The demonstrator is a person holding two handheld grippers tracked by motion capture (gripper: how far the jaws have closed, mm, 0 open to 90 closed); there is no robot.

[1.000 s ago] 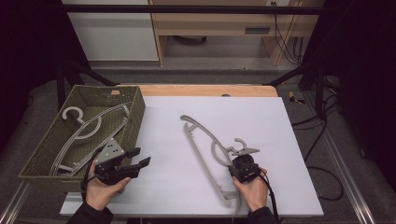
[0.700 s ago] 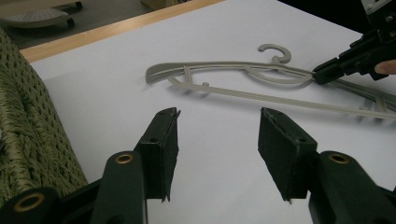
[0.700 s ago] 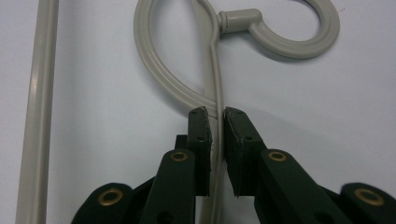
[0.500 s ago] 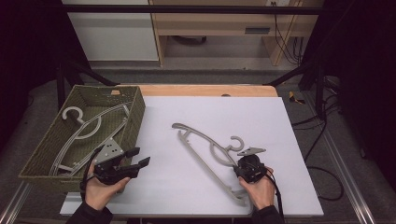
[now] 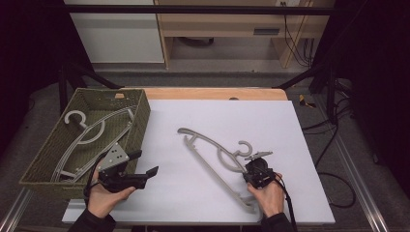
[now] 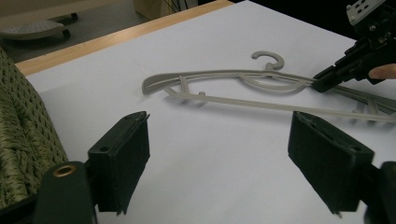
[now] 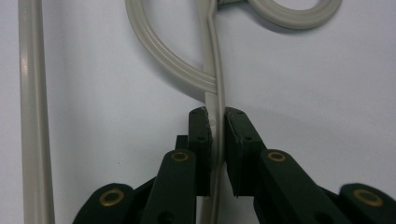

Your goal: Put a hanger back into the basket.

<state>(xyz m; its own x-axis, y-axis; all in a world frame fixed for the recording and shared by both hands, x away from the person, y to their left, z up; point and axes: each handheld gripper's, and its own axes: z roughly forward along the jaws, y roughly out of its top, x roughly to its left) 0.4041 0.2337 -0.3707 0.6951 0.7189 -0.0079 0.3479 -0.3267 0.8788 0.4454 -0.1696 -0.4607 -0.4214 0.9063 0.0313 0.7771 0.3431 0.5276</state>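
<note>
Gripping the grey hanger by its upper arm, the right gripper has its jaws pinched onto the thin rib near the table's front right corner. The left gripper hovers with jaws wide apart and nothing between them, near the front left corner just beside the basket. One hanger already lies inside the basket; judging by that, this second one probably goes there too, with the carry across not yet made. Bare table lies between hanger and basket, leaving a free path leftward.
</note>
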